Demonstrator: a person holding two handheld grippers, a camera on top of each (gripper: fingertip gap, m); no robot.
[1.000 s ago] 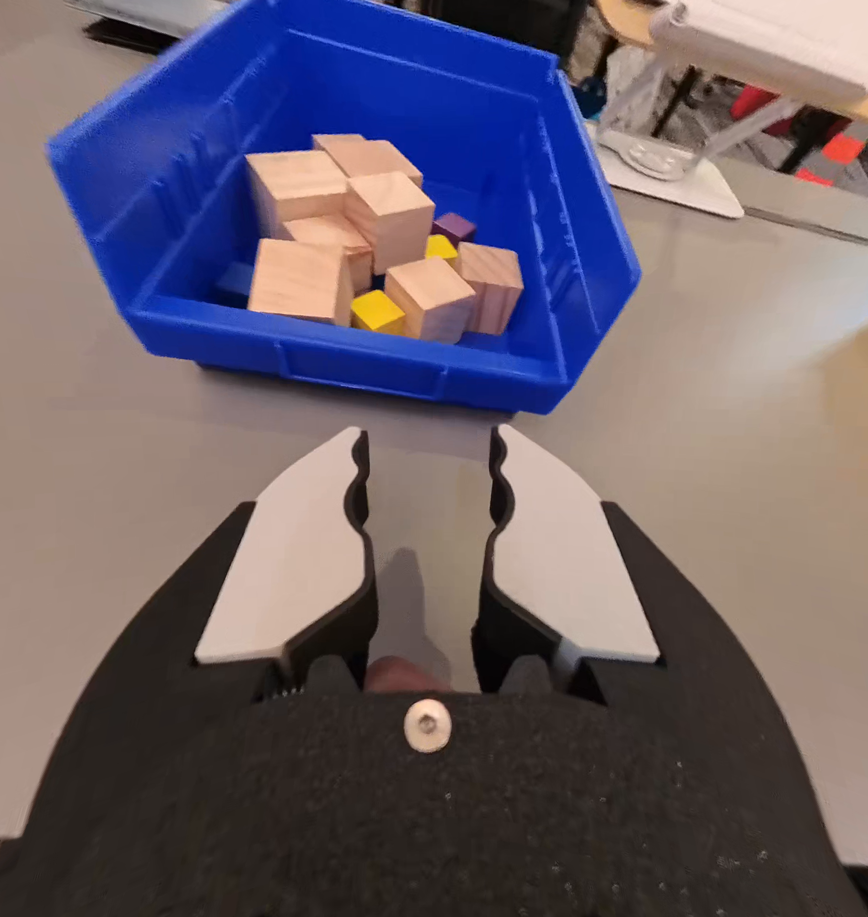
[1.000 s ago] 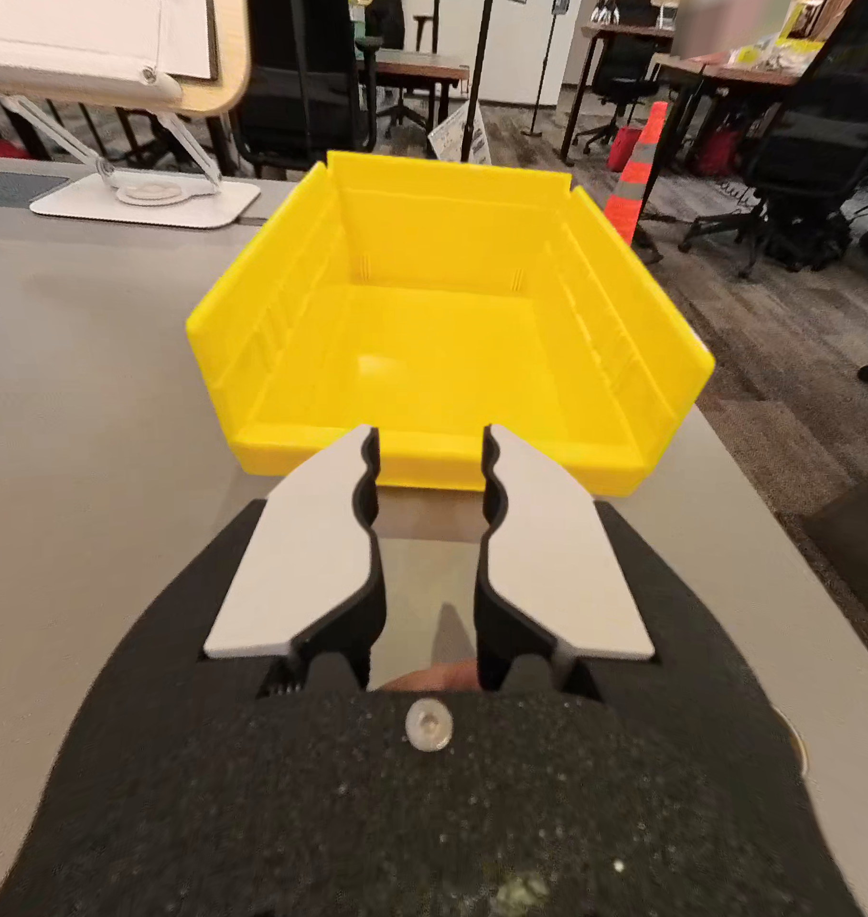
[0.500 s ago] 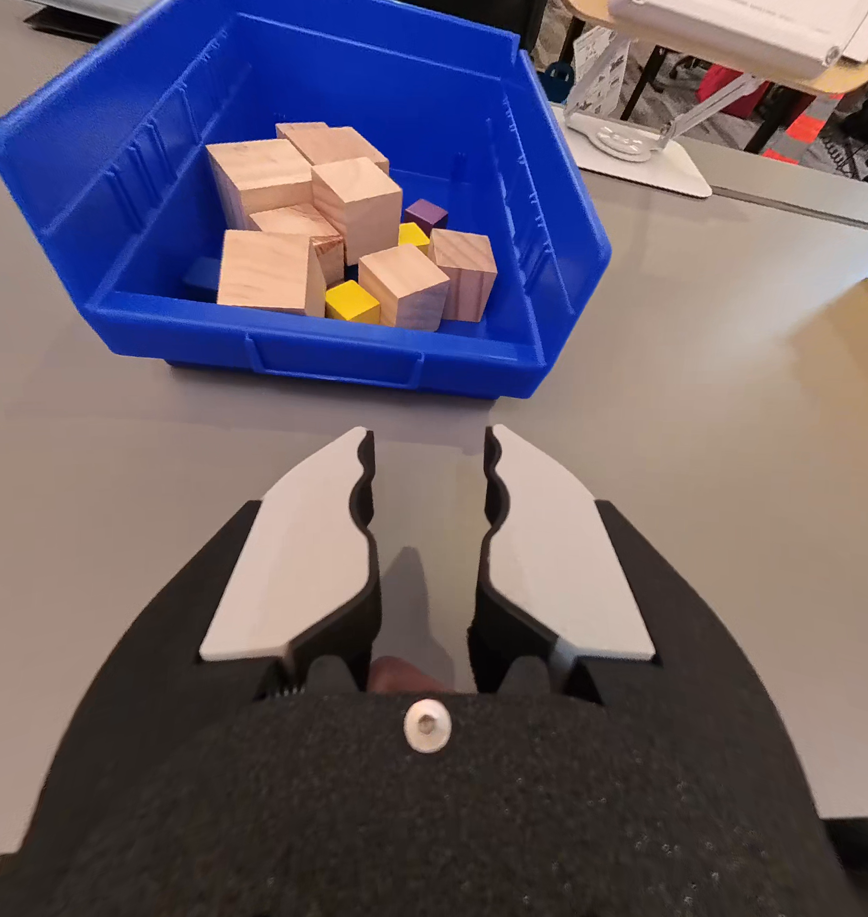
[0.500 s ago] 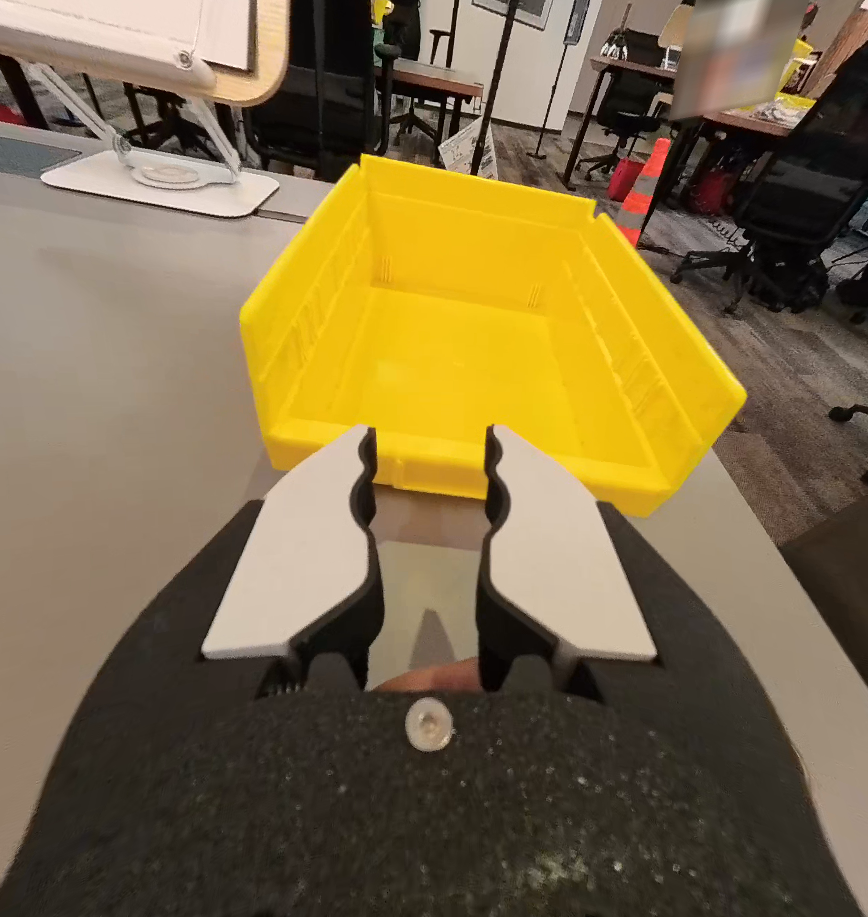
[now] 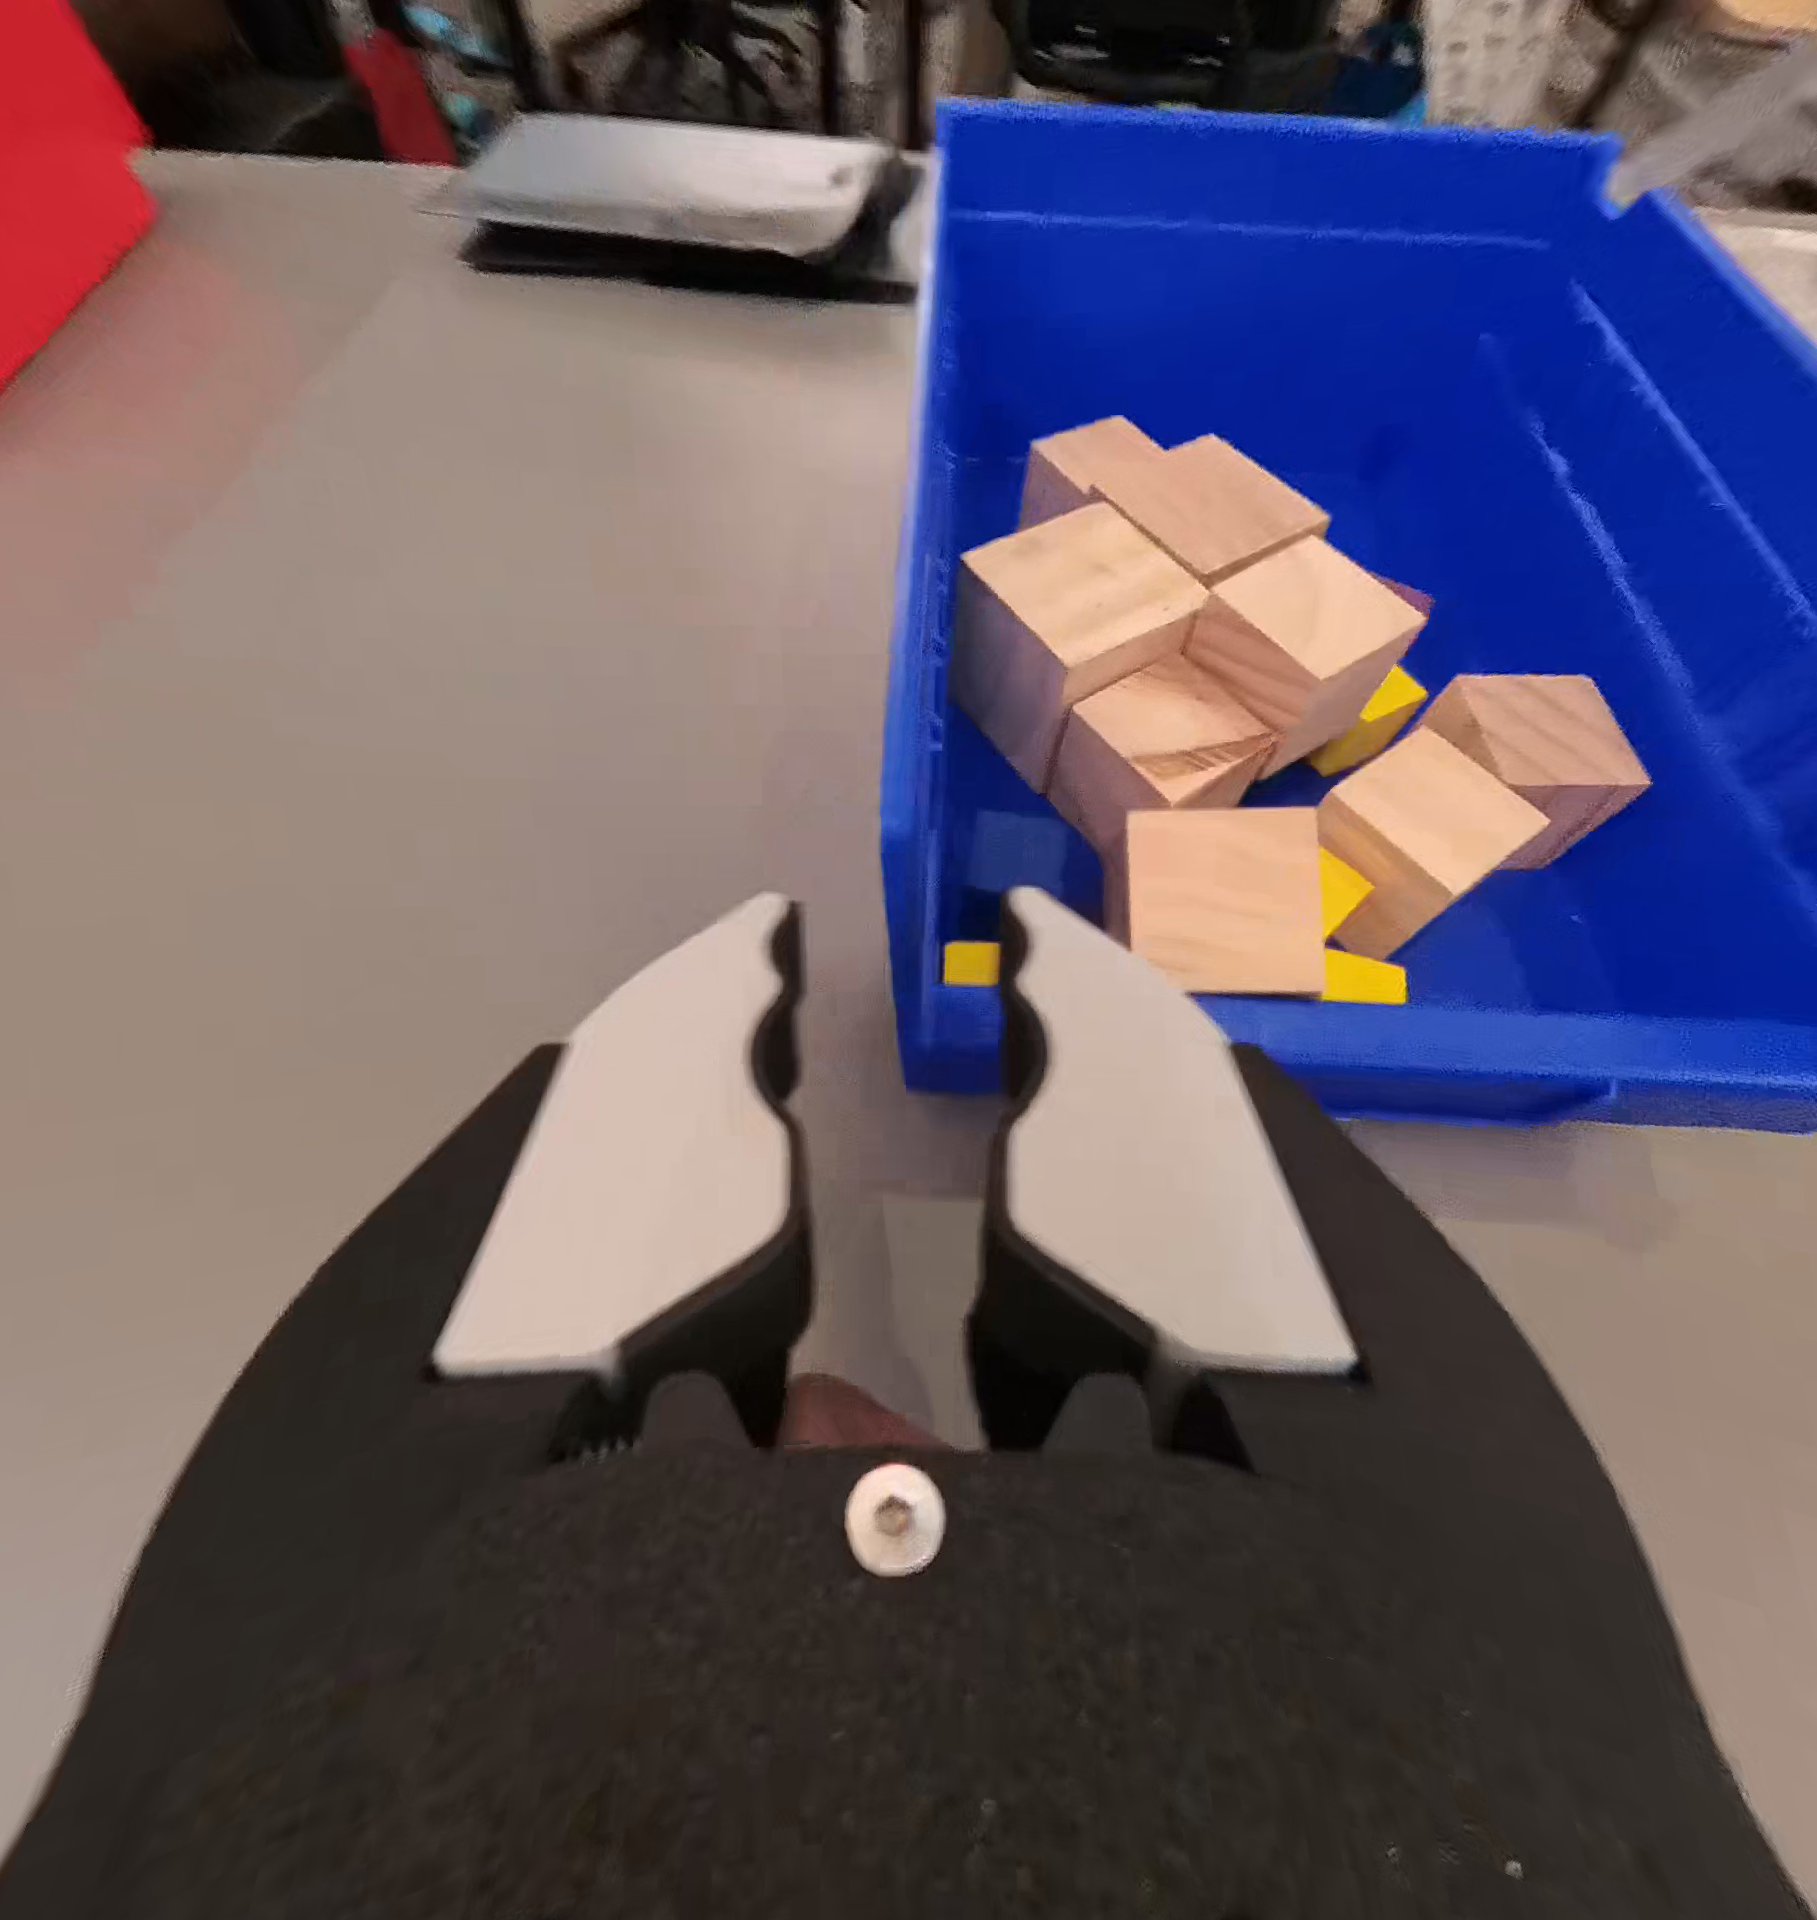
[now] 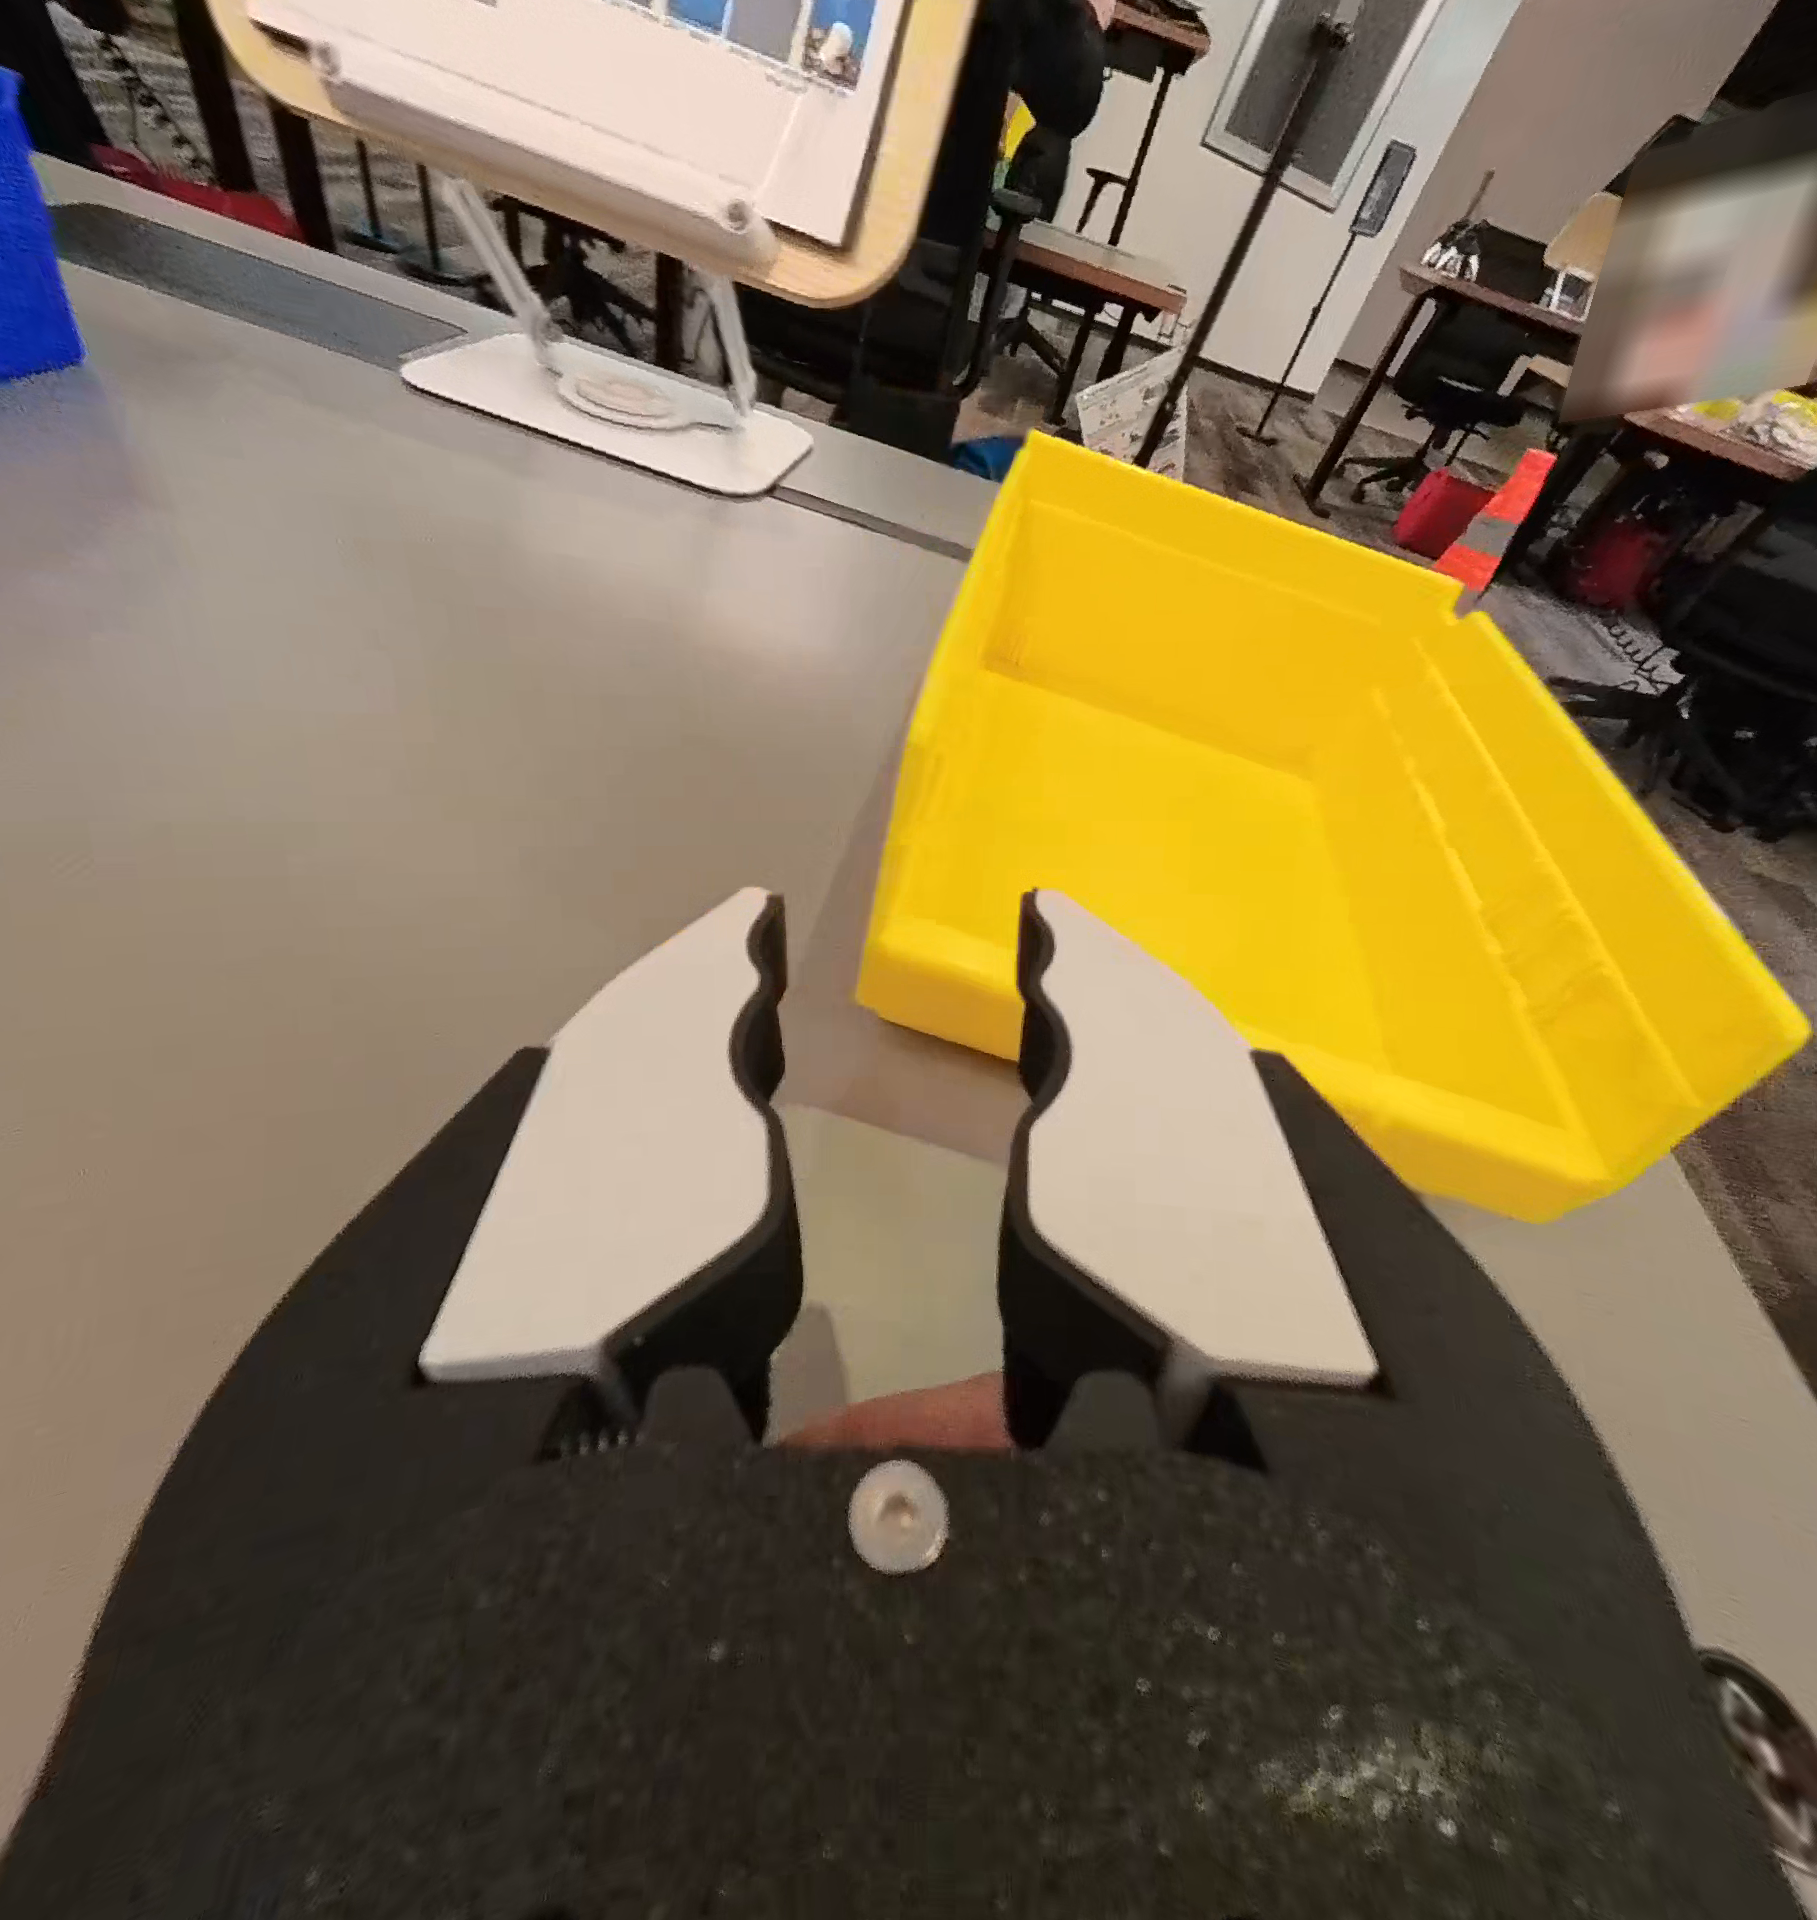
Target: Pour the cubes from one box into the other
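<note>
Grey table (image 6: 312, 727): matte top, softly reflecting overhead light. Far left on it, a tilted white board with wooden rim (image 6: 613, 114) on a white stand base (image 6: 613, 410). Far right: dark patterned carpet floor (image 6: 1797, 914), black office chairs (image 6: 1455, 400), wooden desks (image 6: 1091, 275), orange cone (image 6: 1501, 520), pale wall (image 6: 1569, 135). Left wrist view: red panel (image 5: 21, 197) far left, flat dark device (image 5: 675, 213) at the table's far edge

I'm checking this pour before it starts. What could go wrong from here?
The yellow box sits at the table's edge with its far corner past it, so a nudge could tip it off. The blue box holds loosely piled wooden cubes and small yellow cubes; a fast tilt may scatter them. Both the left tongs and right tongs are open and empty, so a grip on one thin wall might slip.
</note>
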